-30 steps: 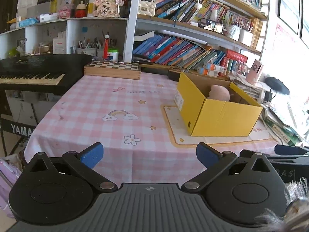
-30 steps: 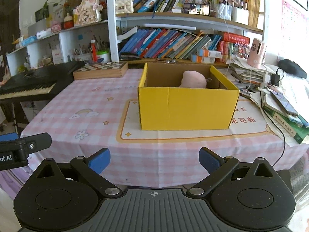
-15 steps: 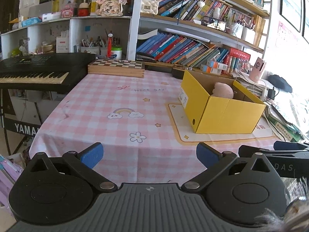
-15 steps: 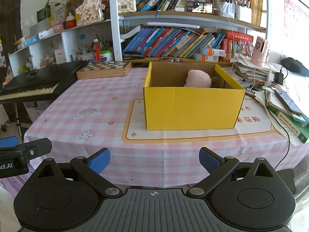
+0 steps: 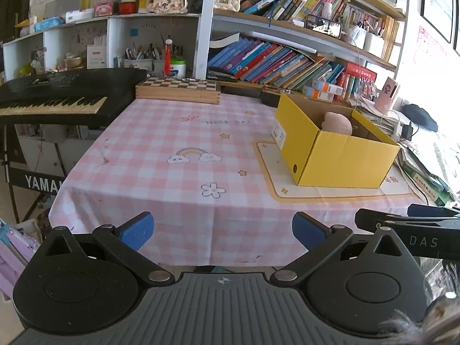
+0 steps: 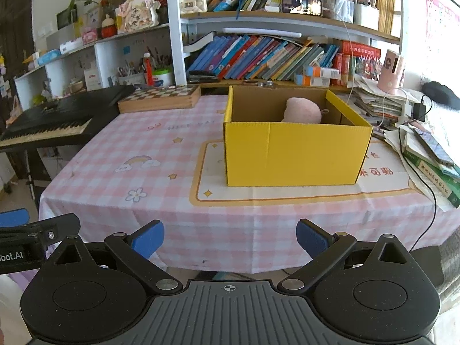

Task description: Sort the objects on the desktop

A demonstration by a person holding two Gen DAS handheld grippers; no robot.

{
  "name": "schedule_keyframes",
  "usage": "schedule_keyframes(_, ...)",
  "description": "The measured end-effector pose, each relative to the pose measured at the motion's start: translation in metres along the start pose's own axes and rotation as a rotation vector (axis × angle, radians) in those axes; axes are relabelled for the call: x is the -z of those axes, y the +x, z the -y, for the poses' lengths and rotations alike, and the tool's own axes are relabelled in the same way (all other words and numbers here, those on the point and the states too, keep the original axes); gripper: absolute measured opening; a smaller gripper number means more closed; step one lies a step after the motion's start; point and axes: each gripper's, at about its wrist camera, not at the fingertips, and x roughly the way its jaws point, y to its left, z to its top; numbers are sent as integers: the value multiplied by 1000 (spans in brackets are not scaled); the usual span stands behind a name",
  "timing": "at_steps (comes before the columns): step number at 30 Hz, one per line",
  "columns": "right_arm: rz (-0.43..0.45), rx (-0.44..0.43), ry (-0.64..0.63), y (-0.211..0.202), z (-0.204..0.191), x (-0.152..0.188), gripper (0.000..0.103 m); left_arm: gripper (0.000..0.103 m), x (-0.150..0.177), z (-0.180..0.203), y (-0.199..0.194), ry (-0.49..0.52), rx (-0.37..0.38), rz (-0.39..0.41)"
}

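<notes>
1. Here, in the left wrist view, the left gripper (image 5: 222, 228) hangs off the near edge of the table, its two blue-padded fingers (image 5: 136, 230) spread wide with nothing between them.
2. The table carries a pink-and-white checked tablecloth (image 5: 161, 143) printed with a rainbow, stars and a flower.
3. To the far right on it stands an open yellow cardboard box (image 5: 342, 158) on a cream mat with an orange border (image 5: 330, 194); a rounded pink plush toy (image 5: 337, 122) lies inside the box (only its top shows above the wall).
4. A wooden chessboard case (image 5: 178, 89) rests at the far edge of the cloth, and a black electronic keyboard (image 5: 57, 95) stands to the left, beside the table.
5. At the right edge of this view the right gripper (image 5: 417, 227) shows as a black body with a blue tip.
6. In the right wrist view, the right gripper (image 6: 230, 237) also sits short of the near table edge, its blue pads (image 6: 312, 237) wide apart and holding nothing.
7. The yellow box (image 6: 293, 155) stands straight ahead on the mat (image 6: 258, 191), with the pink toy (image 6: 302, 110) toward its far wall.
8. Stacked books and papers (image 6: 431, 155) lie to the right of the box, and a crowded bookshelf (image 6: 258, 57) fills the far side.
9. The left gripper's black body (image 6: 34, 240) shows at the left edge.
</notes>
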Motion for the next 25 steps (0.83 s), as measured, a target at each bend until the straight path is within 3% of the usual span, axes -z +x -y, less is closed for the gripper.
schedule_keyframes(25,-17,-2,2,0,-8,2,100,103,4,-5,2,7,0,-26)
